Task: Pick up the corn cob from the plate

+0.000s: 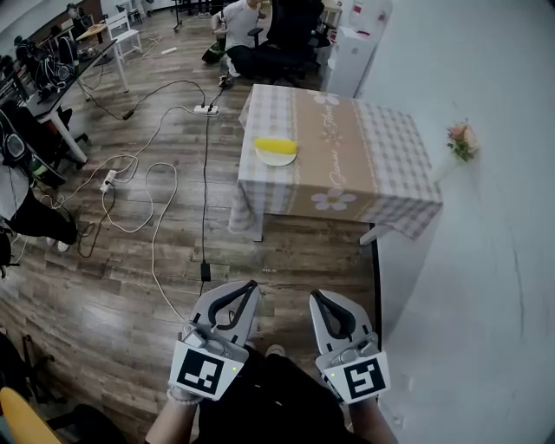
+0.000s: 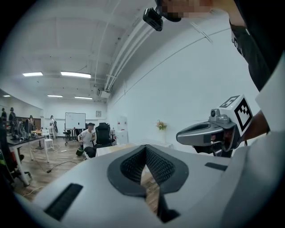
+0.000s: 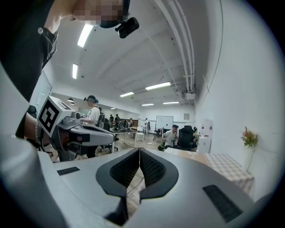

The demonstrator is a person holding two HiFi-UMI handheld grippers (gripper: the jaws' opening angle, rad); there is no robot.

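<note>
A yellow corn cob lies on a white plate near the left edge of a checked-cloth table, far ahead in the head view. My left gripper and right gripper are held side by side close to my body, well short of the table, over the wooden floor. Both are shut with nothing between the jaws, as the left gripper view and the right gripper view show. Each gripper sees the other beside it. The corn is not visible in either gripper view.
Cables and a power strip trail over the floor left of the table. A white wall runs along the right, with a small flower vase by it. A seated person and office chairs are beyond the table; desks stand at far left.
</note>
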